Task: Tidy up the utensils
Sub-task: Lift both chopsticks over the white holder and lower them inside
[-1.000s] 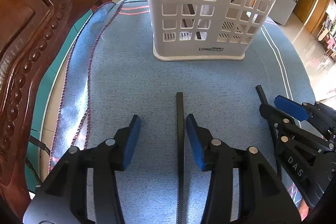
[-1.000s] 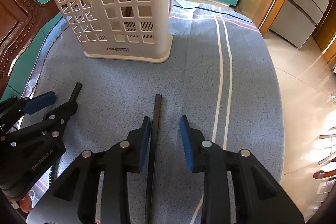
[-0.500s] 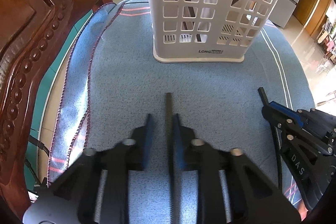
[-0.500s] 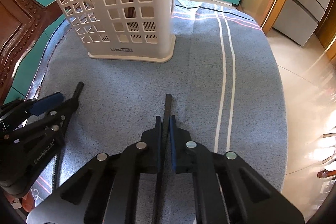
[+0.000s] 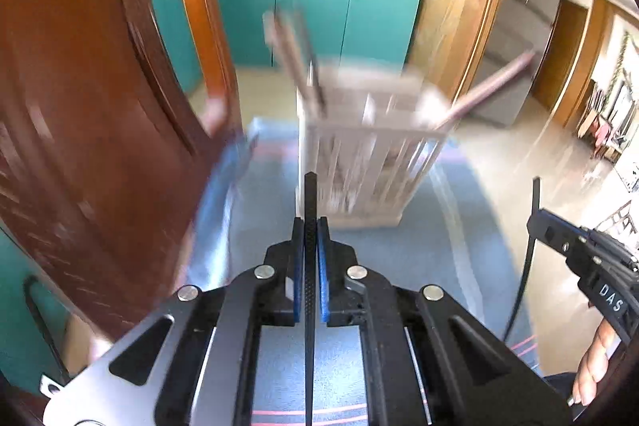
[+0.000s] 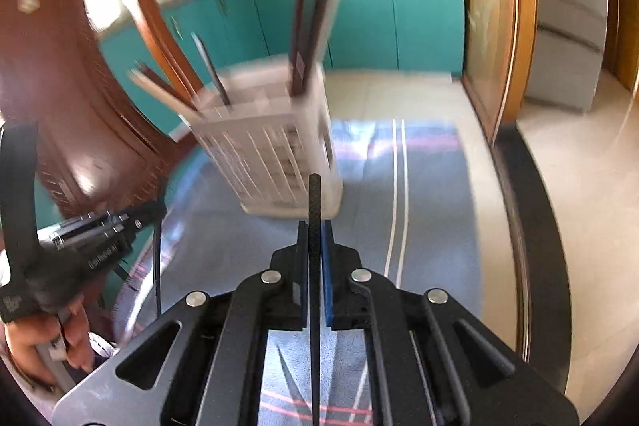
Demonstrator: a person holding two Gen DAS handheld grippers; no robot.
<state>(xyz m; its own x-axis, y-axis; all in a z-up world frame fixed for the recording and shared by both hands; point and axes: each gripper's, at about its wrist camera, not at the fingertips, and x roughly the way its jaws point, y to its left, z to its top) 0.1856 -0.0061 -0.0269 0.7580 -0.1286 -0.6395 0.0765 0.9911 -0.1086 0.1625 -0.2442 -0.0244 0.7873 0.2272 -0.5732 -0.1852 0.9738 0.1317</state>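
Note:
My left gripper point(image 5: 310, 223) is shut on a thin black chopstick point(image 5: 310, 194), which it holds in the air, pointing at the white slotted basket point(image 5: 359, 166). My right gripper point(image 6: 315, 224) is likewise shut on a second black chopstick point(image 6: 314, 194) above the cloth. Several dark and brown sticks point(image 6: 307, 38) poke out of the basket's point(image 6: 275, 154) top. Each view shows the other gripper off to its side: the right gripper point(image 5: 539, 222) with its chopstick point(image 5: 527, 266) hanging down, and the left gripper point(image 6: 153, 210) with its chopstick point(image 6: 157, 266). Both pictures are motion-blurred.
A blue striped cloth point(image 6: 419, 226) covers the round table. A carved wooden chair point(image 5: 80, 106) rises close on the left. Teal cabinets point(image 5: 319, 10) and a pale floor point(image 6: 579, 186) lie beyond the table edge. A hand point(image 6: 36, 342) shows at the lower left.
Both grippers have closed on the chopsticks that lay between their fingers and lifted them off the cloth. Both views have risen and tilted up, so the basket looks farther away.

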